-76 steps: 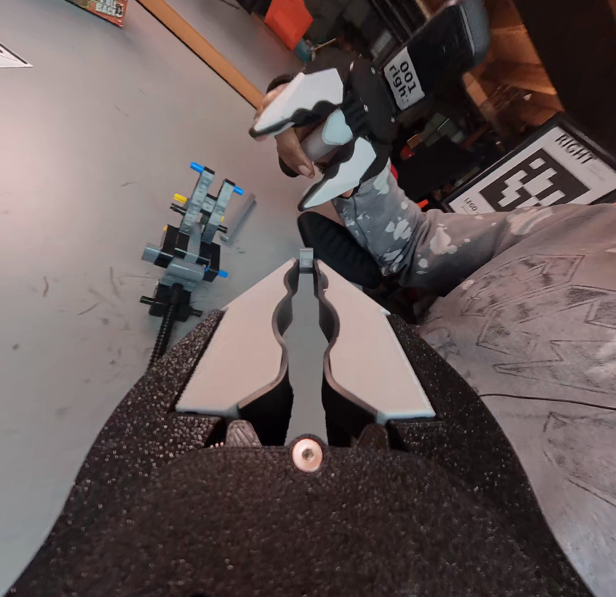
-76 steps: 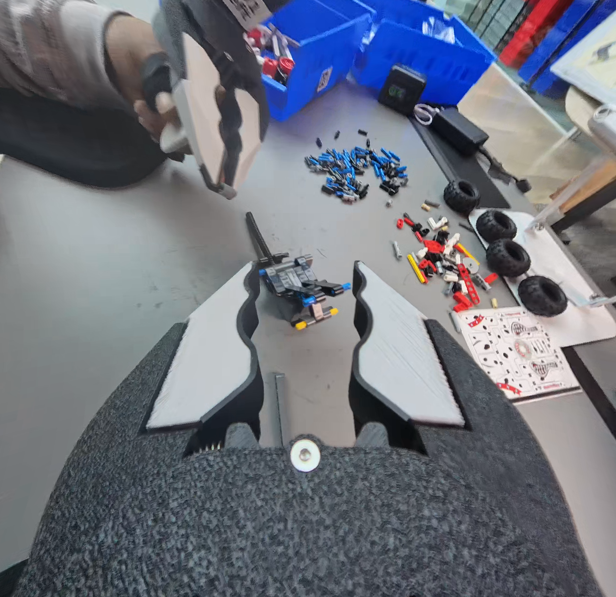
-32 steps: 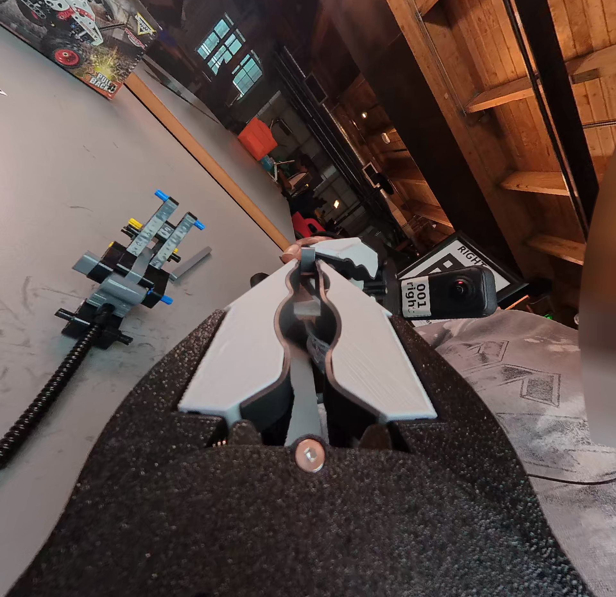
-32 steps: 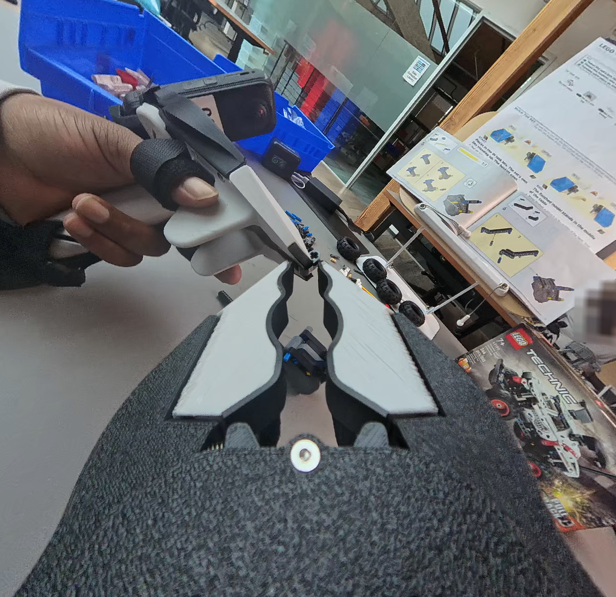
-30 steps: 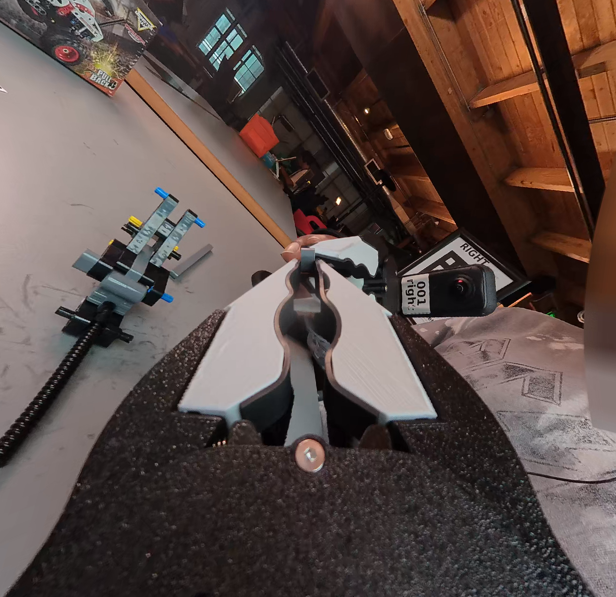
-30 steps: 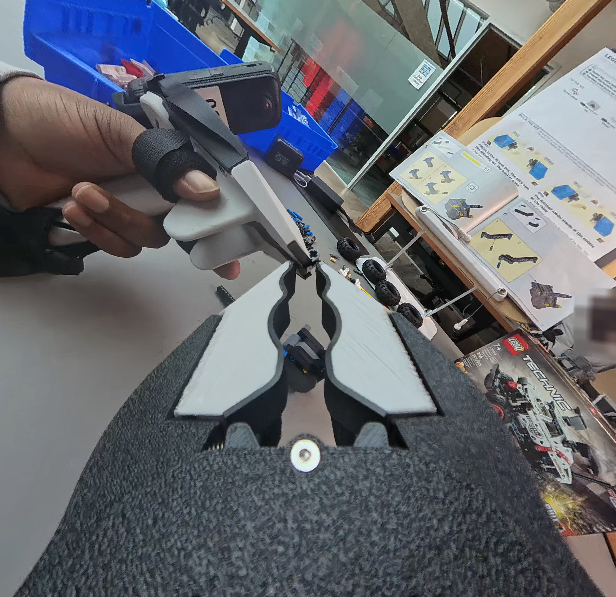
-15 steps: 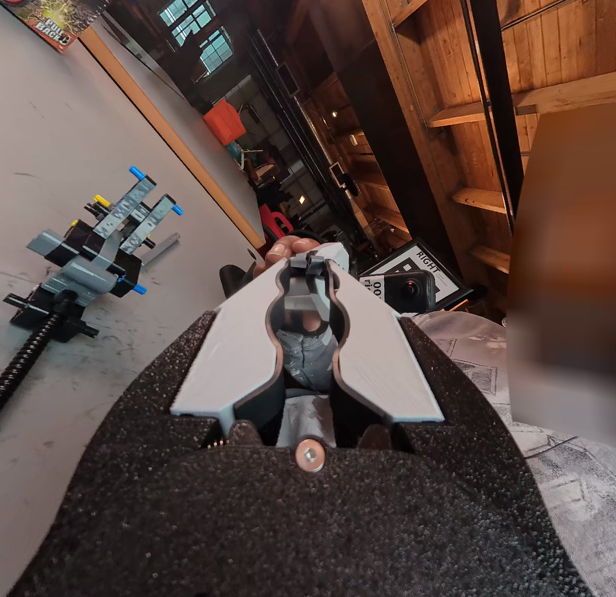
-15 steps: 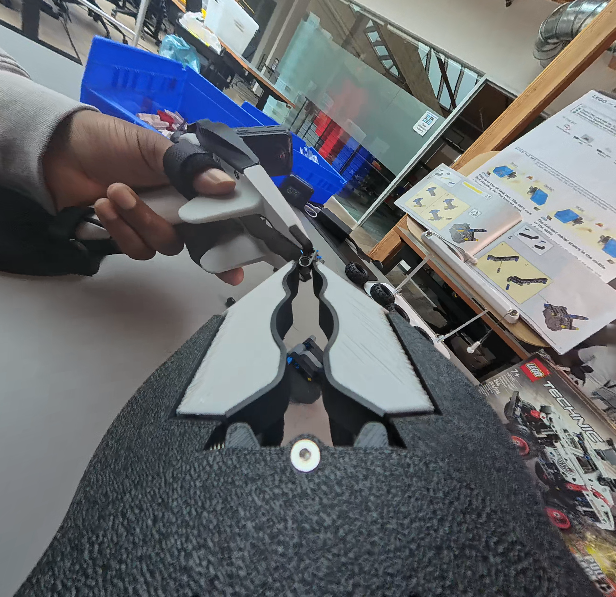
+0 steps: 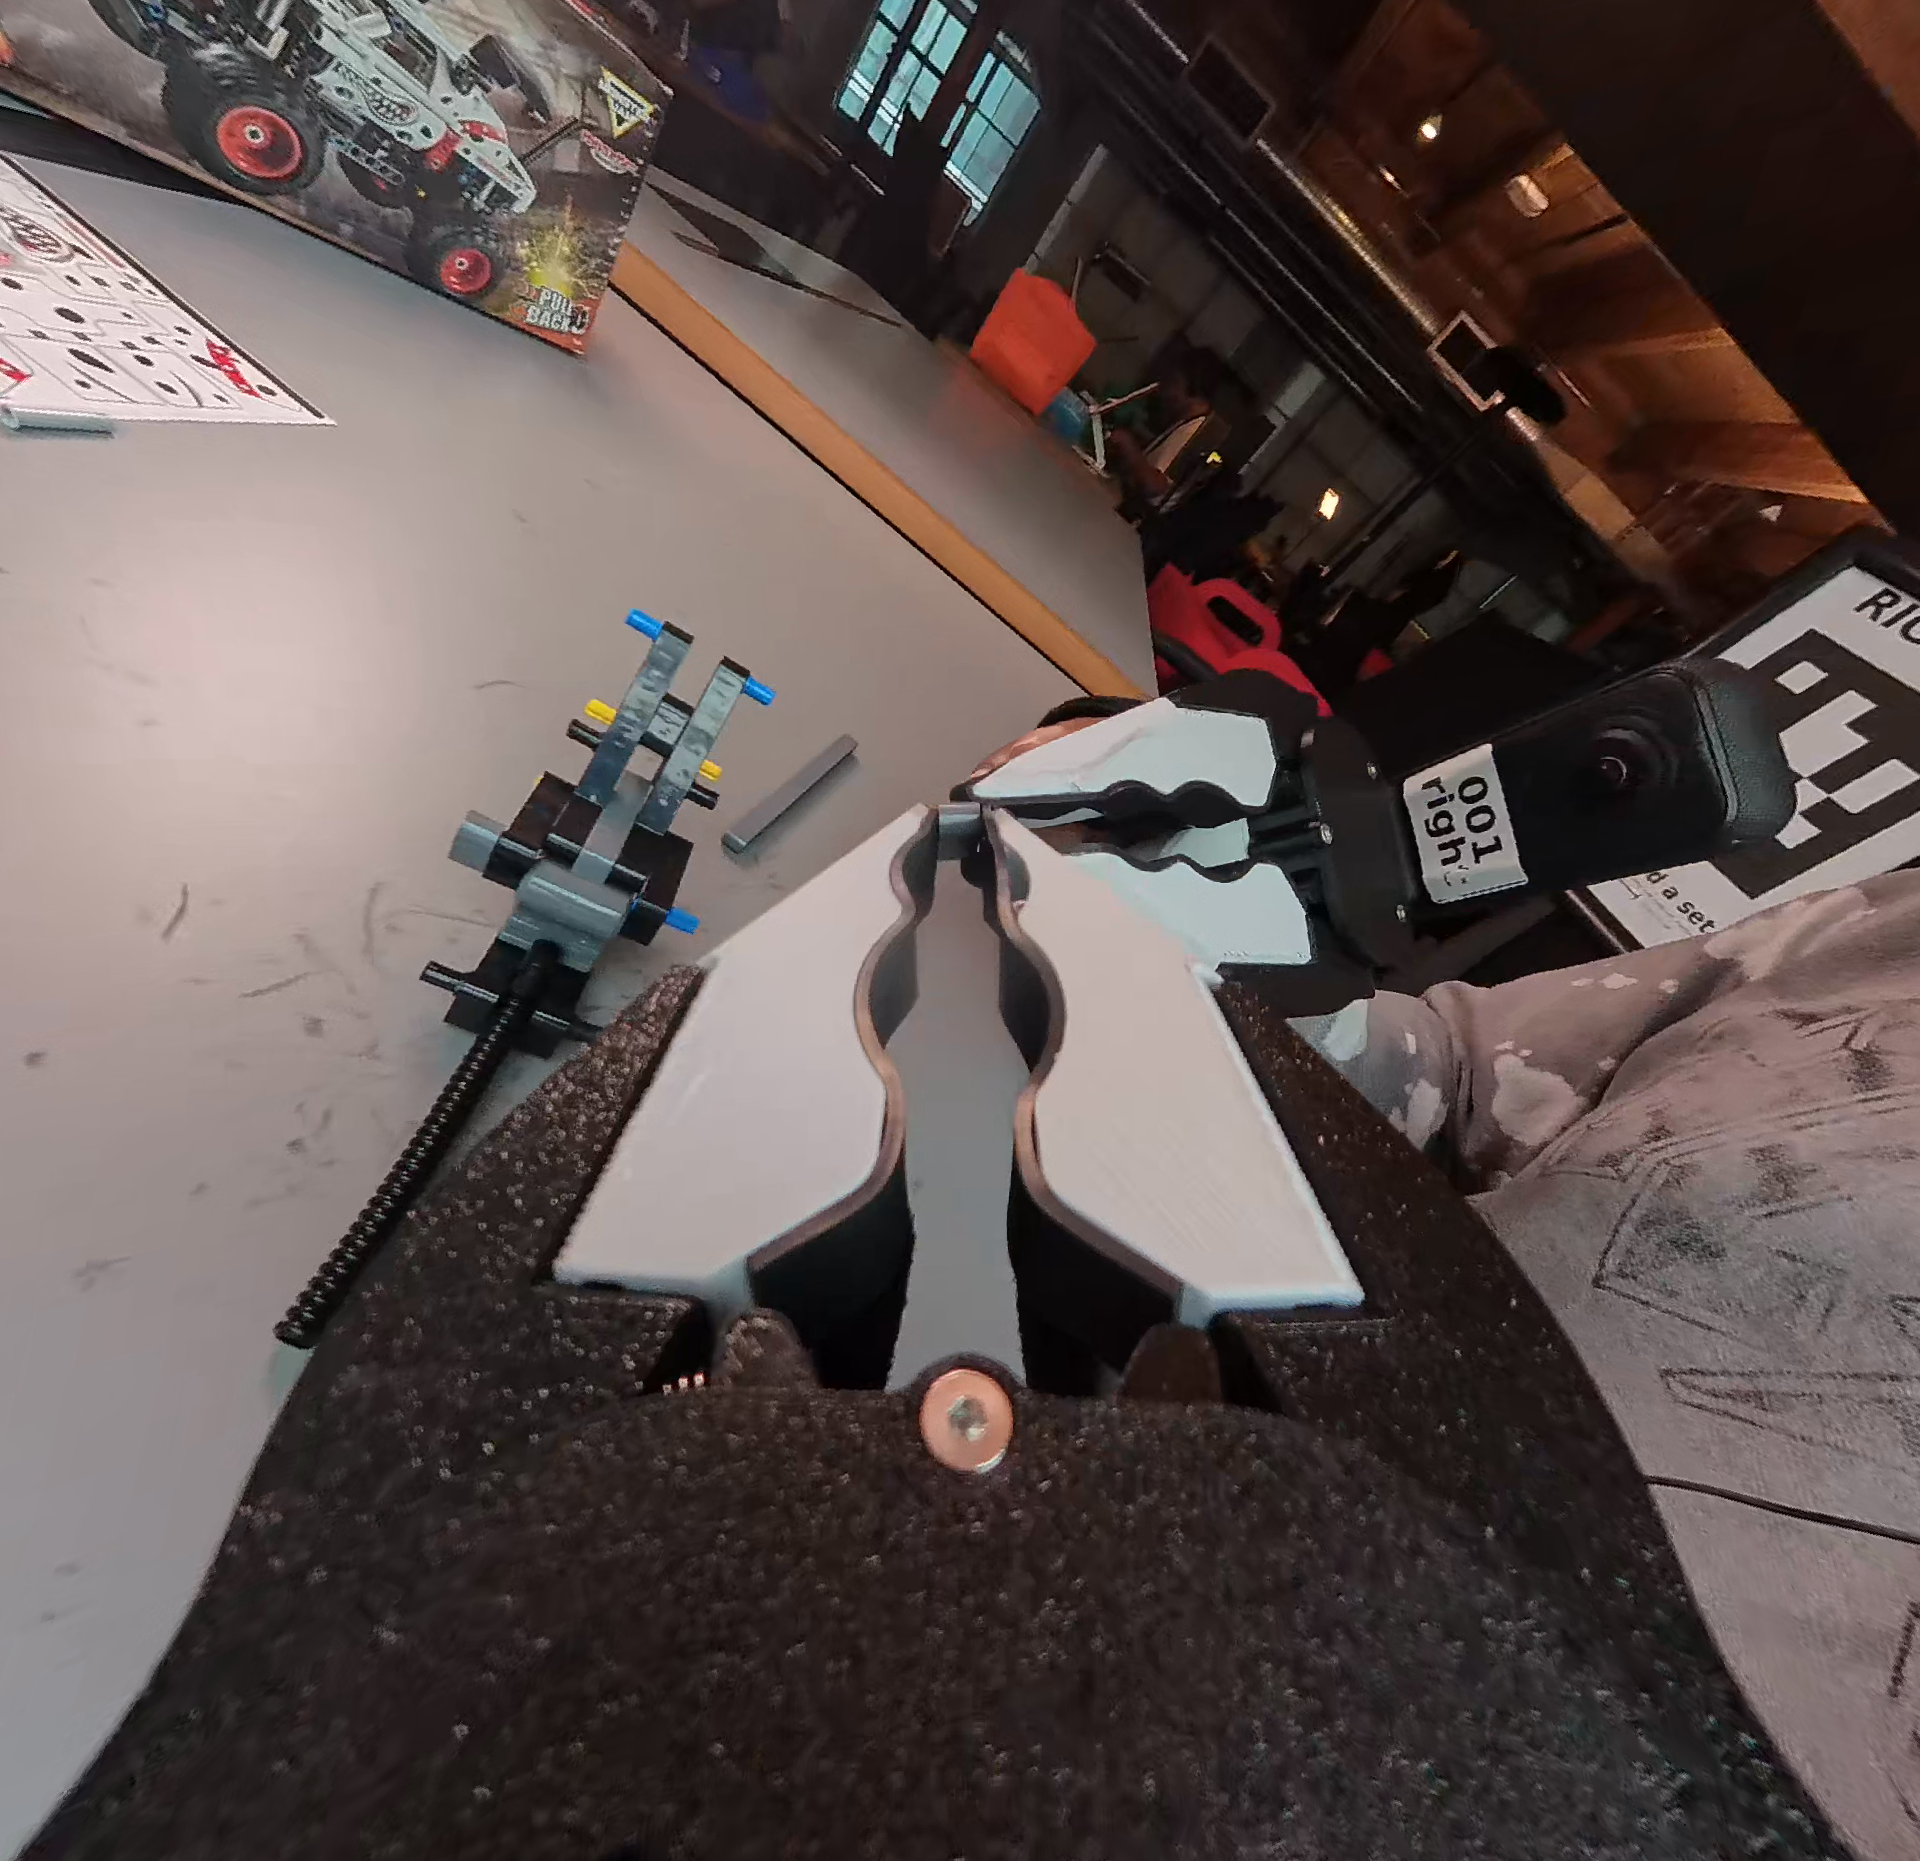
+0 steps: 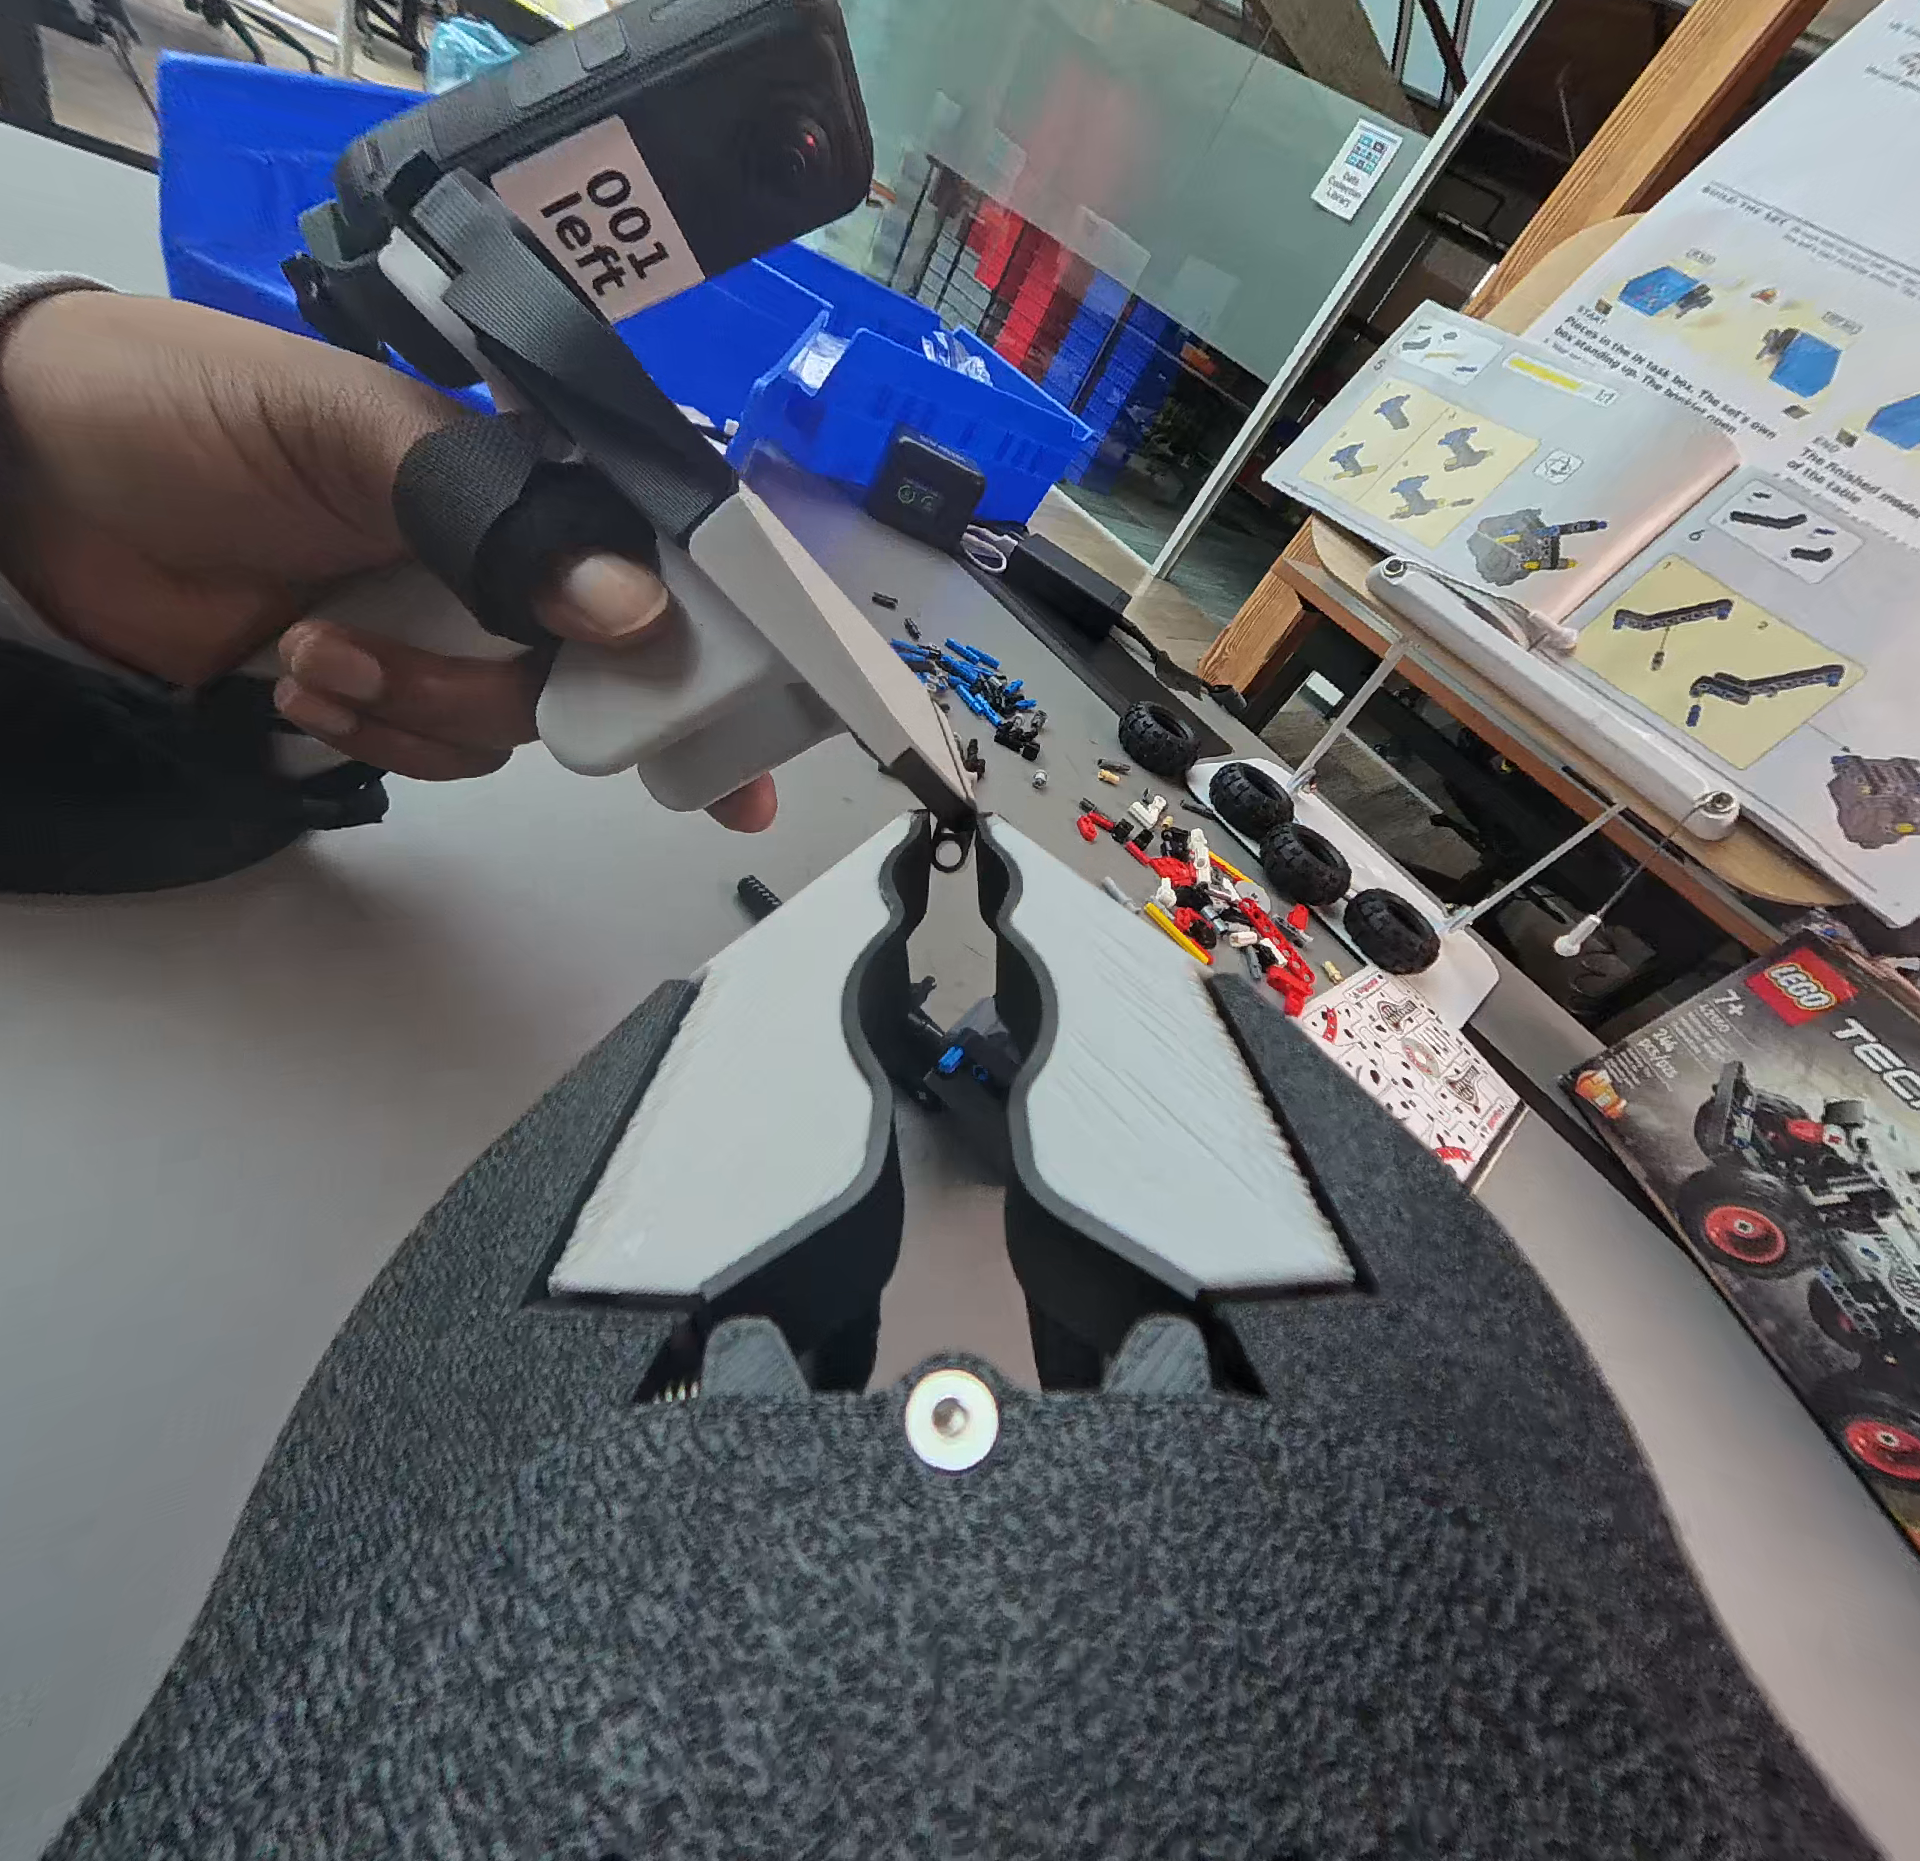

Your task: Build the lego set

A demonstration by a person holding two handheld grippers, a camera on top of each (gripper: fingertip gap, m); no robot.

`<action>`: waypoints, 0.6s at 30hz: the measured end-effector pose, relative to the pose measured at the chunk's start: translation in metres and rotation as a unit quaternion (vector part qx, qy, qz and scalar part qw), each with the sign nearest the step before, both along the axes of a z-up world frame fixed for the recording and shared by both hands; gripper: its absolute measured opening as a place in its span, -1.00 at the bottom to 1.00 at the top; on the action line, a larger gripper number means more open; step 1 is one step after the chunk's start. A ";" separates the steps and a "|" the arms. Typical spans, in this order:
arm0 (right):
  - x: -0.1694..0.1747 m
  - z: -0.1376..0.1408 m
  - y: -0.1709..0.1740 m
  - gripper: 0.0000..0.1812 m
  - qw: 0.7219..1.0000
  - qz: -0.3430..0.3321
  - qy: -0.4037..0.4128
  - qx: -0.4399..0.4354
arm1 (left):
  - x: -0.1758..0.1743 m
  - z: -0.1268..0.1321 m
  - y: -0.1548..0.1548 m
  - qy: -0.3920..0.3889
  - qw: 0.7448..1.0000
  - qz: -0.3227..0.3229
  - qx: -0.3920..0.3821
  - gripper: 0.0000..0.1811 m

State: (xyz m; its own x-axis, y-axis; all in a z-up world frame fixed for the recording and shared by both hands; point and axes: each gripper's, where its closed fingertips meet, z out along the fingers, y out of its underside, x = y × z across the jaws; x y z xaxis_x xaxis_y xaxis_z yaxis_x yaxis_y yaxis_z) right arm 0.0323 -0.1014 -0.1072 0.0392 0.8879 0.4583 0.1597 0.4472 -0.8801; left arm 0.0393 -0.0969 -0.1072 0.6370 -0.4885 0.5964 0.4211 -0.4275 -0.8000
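both grippers meet tip to tip above the desk (image 9: 260,606): left gripper (image 9: 958,824) pinches a small grey piece (image 9: 954,822), right gripper (image 10: 951,837) pinches a black piece (image 10: 948,847).

Your left gripper (image 9: 958,837) has matt grey plastic fingers (image 9: 769,1063) with fine print ridges, black rubbery edging, and a rough, speckled black body with one shiny metal screw (image 9: 966,1417). Your right gripper (image 10: 951,837) looks the same, grainier grey-black. The table (image 9: 260,606) is smooth matt grey, scuffed, with a wood edge strip (image 9: 862,471). The partial build (image 9: 603,835) is hard, slightly glossy plastic. The tyres (image 10: 1304,861) are matt rubber. The box (image 10: 1787,1115) is glossy card; the instruction pages (image 10: 1621,523) are paper. Your sleeve (image 9: 1538,1042) is mottled cloth.
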 end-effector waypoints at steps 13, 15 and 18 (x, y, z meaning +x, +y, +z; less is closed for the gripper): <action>-0.001 -0.004 0.003 -0.90 1.000 -0.009 -0.017 0.008 | 0.001 -0.001 0.002 -0.017 1.000 -0.004 -0.006 -0.92; -0.002 -0.005 0.004 -0.91 1.000 -0.009 -0.016 0.011 | 0.001 -0.002 0.002 -0.019 1.000 -0.004 -0.007 -0.92; -0.001 -0.002 0.004 -0.92 1.000 -0.004 -0.011 -0.003 | 0.002 0.002 0.000 -0.023 1.000 -0.017 0.007 -0.86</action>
